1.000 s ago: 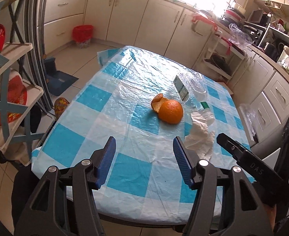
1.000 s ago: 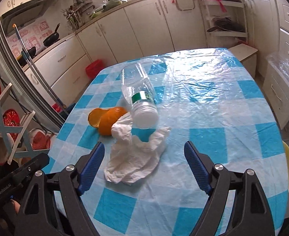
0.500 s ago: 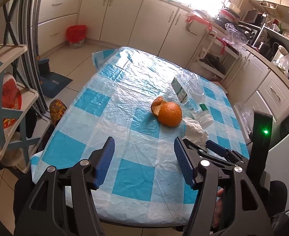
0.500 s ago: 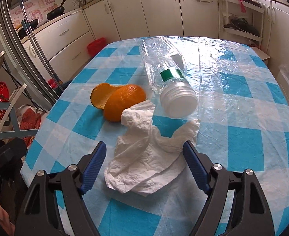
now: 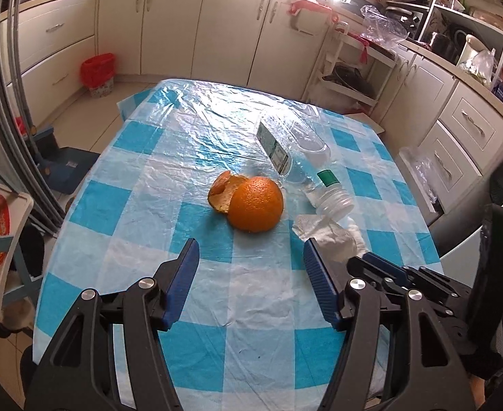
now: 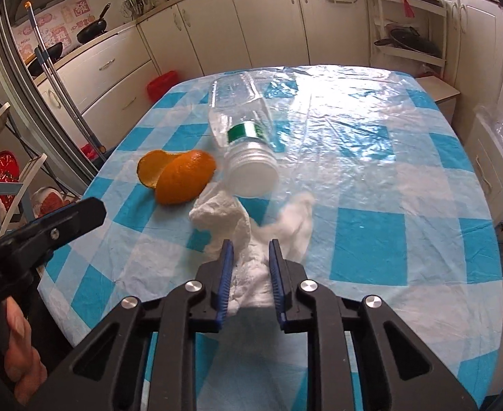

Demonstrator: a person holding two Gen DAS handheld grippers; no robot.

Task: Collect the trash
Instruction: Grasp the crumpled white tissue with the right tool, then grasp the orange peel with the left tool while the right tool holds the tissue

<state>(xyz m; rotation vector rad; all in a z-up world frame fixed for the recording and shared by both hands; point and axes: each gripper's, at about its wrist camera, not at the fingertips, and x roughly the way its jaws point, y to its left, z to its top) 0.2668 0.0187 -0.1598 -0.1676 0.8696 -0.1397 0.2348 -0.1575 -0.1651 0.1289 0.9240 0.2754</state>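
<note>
Kitchen all round: cream cabinets, a red bin (image 5: 98, 70) on the floor, a table (image 5: 121, 205) under a blue-and-white checked cloth with crinkled clear plastic over it.

From the left wrist: left gripper (image 5: 251, 257) tilted down over the near part of the table, blue ribbed pads wide apart, nothing between them. Just ahead, an orange (image 5: 256, 203) with a curl of peel (image 5: 221, 196) against its left side. Beyond it to the right, a clear plastic bottle (image 5: 297, 156) on its side, green band at the neck, white cap toward the camera. Crumpled white tissue (image 5: 333, 238) below the cap, partly hidden behind the right gripper (image 5: 371, 260), whose tips barely show here.

From the right wrist: right gripper (image 6: 250, 250) angled down, jaws closing, soft wrinkled tissue (image 6: 248, 239) bunched between the blue pads and pressed by them; its right edge blurred. Bottle (image 6: 241, 126) cap touching the tissue's top. Orange (image 6: 184, 179) left of it. Left gripper (image 6: 70, 219) cut off at the left edge, with a hand (image 6: 18, 352) on its handle.
</note>
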